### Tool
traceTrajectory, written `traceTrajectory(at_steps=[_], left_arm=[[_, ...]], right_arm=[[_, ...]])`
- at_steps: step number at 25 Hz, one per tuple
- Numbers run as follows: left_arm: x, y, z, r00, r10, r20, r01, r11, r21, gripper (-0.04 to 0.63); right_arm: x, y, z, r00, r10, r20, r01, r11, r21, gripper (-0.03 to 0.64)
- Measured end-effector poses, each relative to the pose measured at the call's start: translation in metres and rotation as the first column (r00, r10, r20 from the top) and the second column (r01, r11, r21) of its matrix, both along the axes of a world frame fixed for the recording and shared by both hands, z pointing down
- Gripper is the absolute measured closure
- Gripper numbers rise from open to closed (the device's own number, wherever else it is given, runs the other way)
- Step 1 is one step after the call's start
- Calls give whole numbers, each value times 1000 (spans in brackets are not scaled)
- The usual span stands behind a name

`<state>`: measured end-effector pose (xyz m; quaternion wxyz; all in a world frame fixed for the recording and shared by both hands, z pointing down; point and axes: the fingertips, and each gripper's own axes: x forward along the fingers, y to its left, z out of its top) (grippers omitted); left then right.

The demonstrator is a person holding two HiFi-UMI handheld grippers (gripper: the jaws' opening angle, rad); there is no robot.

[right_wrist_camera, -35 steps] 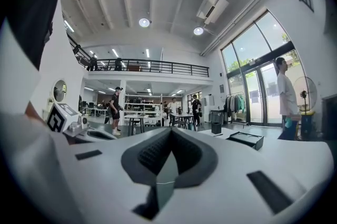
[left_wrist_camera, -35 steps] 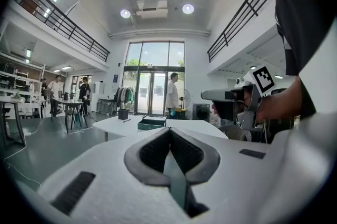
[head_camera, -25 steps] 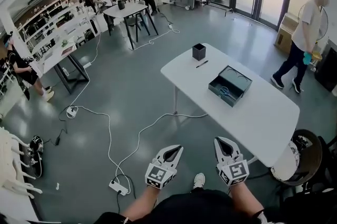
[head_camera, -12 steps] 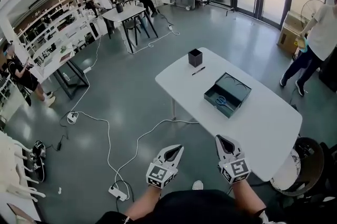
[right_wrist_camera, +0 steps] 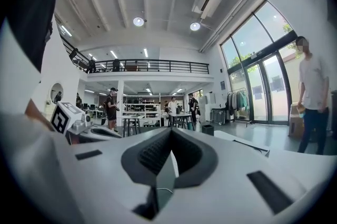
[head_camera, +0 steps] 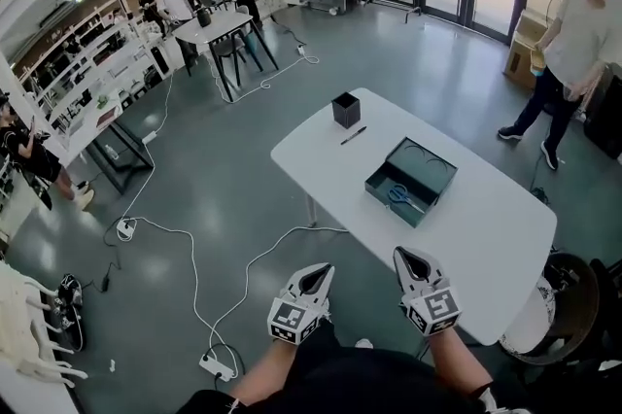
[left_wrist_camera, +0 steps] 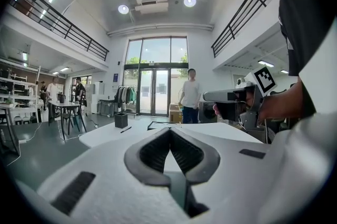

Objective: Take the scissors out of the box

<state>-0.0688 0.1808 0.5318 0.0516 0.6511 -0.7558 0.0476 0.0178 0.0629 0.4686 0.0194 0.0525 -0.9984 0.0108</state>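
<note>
Nearest in the head view, the left gripper [head_camera: 324,271] and the right gripper [head_camera: 402,257] are held side by side just short of the near edge of the white counter [head_camera: 486,237], both with jaws together and nothing between them. Each gripper view confirms it: the dark pads meet at the tip. Only the head view looks down into the dark green box [head_camera: 409,181] in the middle of the counter, where the blue-handled scissors [head_camera: 399,195] lie in the near half, well apart from both grippers. The left gripper view meets the box [left_wrist_camera: 163,124] edge-on, just above its own closed jaws, so the contents are hidden. It also catches the right gripper [left_wrist_camera: 237,104] in a hand to the side. The right gripper view shows the left gripper [right_wrist_camera: 68,120] and the counter's far corner, not the scissors. Beyond the box lie a pen [head_camera: 353,135] and a black cup [head_camera: 345,110]. A white cable [head_camera: 194,257] runs across the floor at the left. 1 person [head_camera: 573,43] stands past the counter's right end, by the glass doors.
</note>
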Motion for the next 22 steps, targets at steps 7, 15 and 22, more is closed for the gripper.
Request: traceTrajectory(at_steps=[7, 15, 22], left_arm=[[-42, -47, 2, 999, 49, -18, -49, 999, 7, 583], [-119, -113, 3, 987, 161, -14, -161, 987, -5, 583], [-180, -170, -7, 963, 268, -24, -268, 963, 0, 583]], right_arm=[[-39, -41, 7, 999, 34, -31, -34, 999, -8, 612], [-108, -92, 13, 990, 116, -82, -117, 993, -5, 612], [-155, -135, -1, 968, 225, -113, -225, 974, 18, 612]])
